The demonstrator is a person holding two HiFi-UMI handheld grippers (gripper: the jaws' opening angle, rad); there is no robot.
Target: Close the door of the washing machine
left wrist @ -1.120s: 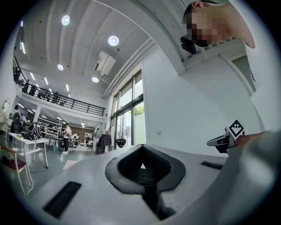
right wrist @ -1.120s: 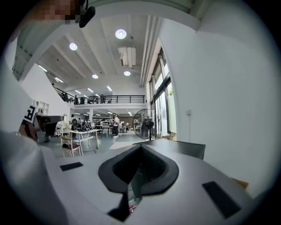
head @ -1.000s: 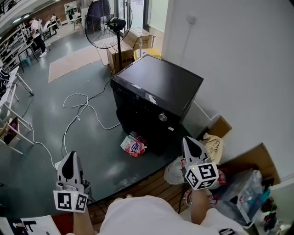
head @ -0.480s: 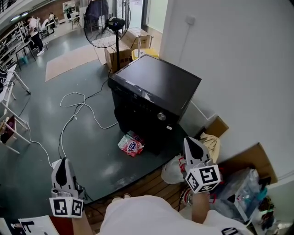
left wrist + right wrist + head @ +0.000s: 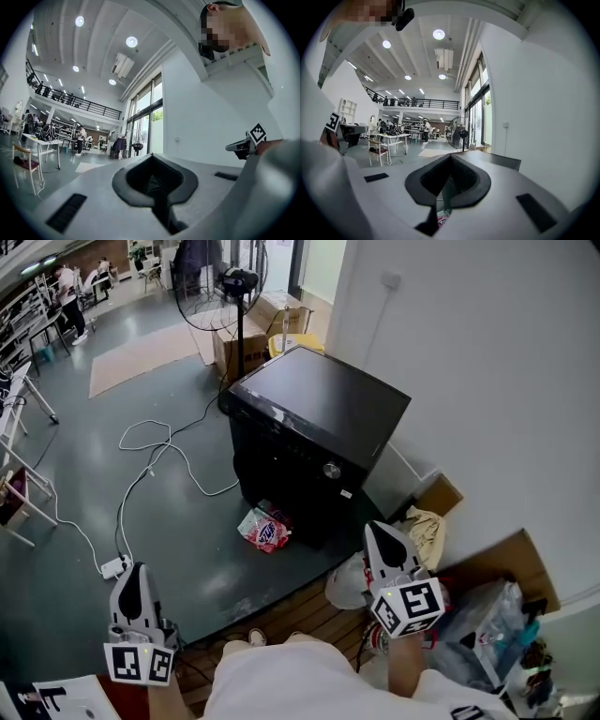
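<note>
The black washing machine (image 5: 319,413) stands against the white wall, with a silver knob (image 5: 330,471) on its dark front. No door can be seen swung out from it. My left gripper (image 5: 139,572) is shut and empty, low at the left, far from the machine. My right gripper (image 5: 378,531) is also shut and empty, close to the machine's front right corner without touching it. The right gripper view looks past its jaws (image 5: 450,158) to the machine's top (image 5: 499,160). In the left gripper view, the shut jaws (image 5: 152,157) point level into the hall.
A pink detergent bag (image 5: 262,529) lies on the floor at the machine's foot. A white cable (image 5: 155,454) runs to a power strip (image 5: 112,566). A standing fan (image 5: 230,287) and cardboard boxes (image 5: 253,334) are behind the machine. Plastic bags (image 5: 345,585) and flat cardboard (image 5: 506,563) crowd the right.
The left gripper has dropped lower in the head view. The right gripper has drifted a little left. Both stay shut, and the machine looks the same.
</note>
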